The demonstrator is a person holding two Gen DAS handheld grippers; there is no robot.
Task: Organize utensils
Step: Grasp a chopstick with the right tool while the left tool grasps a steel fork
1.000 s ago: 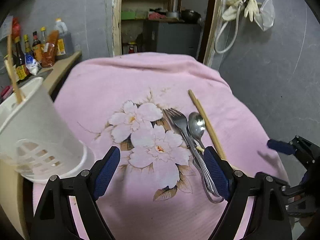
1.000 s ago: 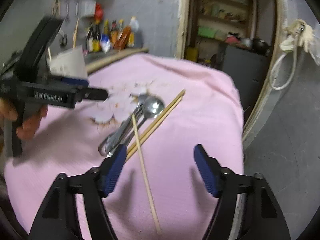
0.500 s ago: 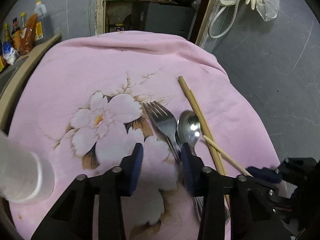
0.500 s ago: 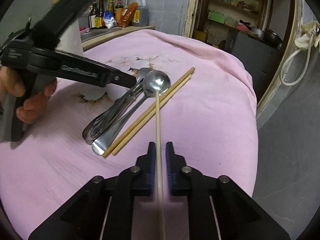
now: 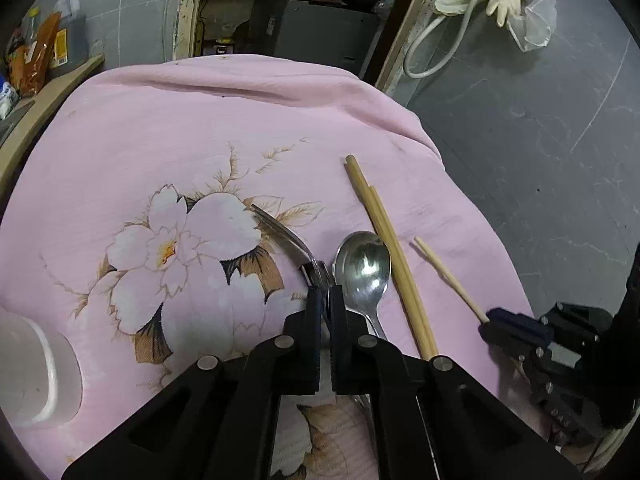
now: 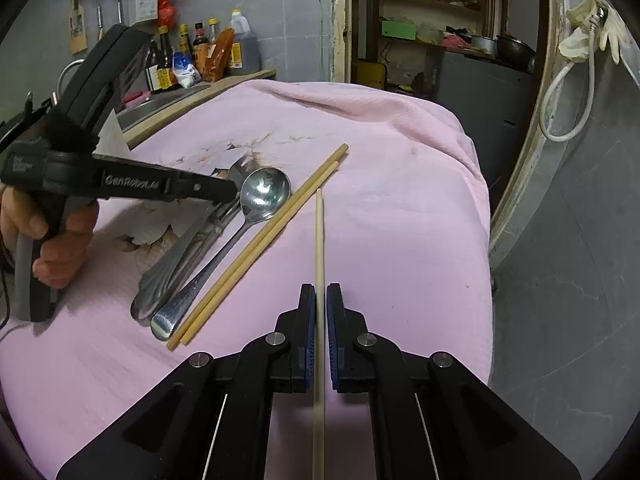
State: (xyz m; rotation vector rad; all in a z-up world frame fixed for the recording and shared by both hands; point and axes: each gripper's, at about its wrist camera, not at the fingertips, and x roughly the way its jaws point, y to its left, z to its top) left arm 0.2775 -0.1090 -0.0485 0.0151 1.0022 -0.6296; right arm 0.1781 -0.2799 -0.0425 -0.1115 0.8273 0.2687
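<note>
My left gripper (image 5: 325,294) is shut on a steel fork (image 5: 282,234) at its neck, tines tilted up over the flower print. The fork's handle (image 6: 182,248) lies beside a steel spoon (image 5: 362,266), also seen in the right wrist view (image 6: 265,193). A pair of wooden chopsticks (image 5: 386,248) lies right of the spoon, also in the right wrist view (image 6: 264,240). My right gripper (image 6: 318,294) is shut on a single pale chopstick (image 6: 319,240), which points forward above the cloth; it shows in the left wrist view (image 5: 450,278).
The pink flowered cloth (image 5: 160,128) covers the table. A white utensil holder (image 5: 28,372) stands at the left edge. Sauce bottles (image 6: 200,60) line a counter at the back left. The table's right edge (image 6: 486,240) drops off to a grey floor.
My left gripper has closed on the fork's neck and tipped its tines up. My right gripper, shut on the single chopstick, has lifted it off the spoon and swung it right.
</note>
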